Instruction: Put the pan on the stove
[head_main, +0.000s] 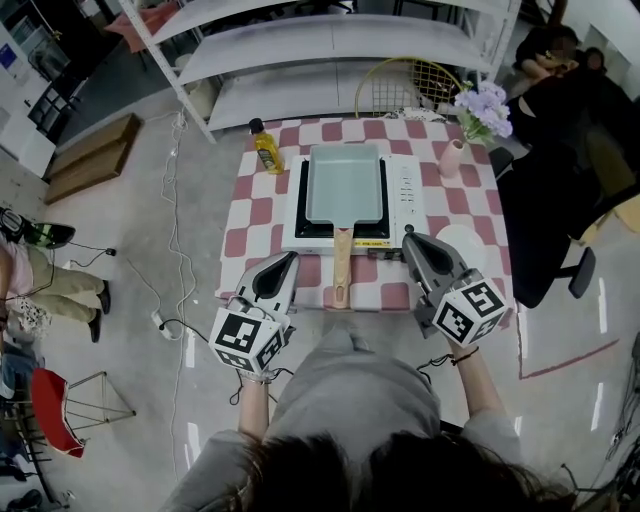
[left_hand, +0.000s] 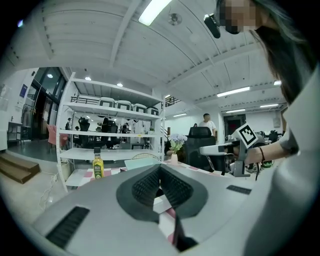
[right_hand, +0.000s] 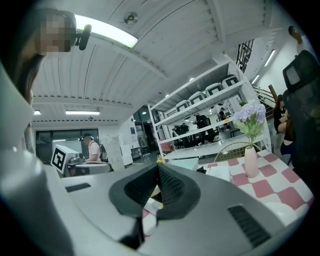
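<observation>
Small table (head_main: 262, 215) in pink-and-white checked cloth, grey floor (head_main: 150, 210), white shelving (head_main: 330, 45) behind, one pan (head_main: 344, 185) sitting on one stove (head_main: 405, 195), one oil bottle (head_main: 267, 148), one flower vase (head_main: 452, 158), left gripper (head_main: 291, 257) and right gripper (head_main: 408, 239) both closed, empty

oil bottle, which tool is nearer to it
Left. The left tool is on the same side of the pan handle as the oil bottle; the right tool is across it.

Checkered table (head_main: 262, 215): stove (head_main: 405, 195) at centre; bottle (head_main: 267, 148) left of stove, vase (head_main: 451, 158) right, plate (head_main: 462, 243) near-right, basket (head_main: 405, 88) behind.
</observation>
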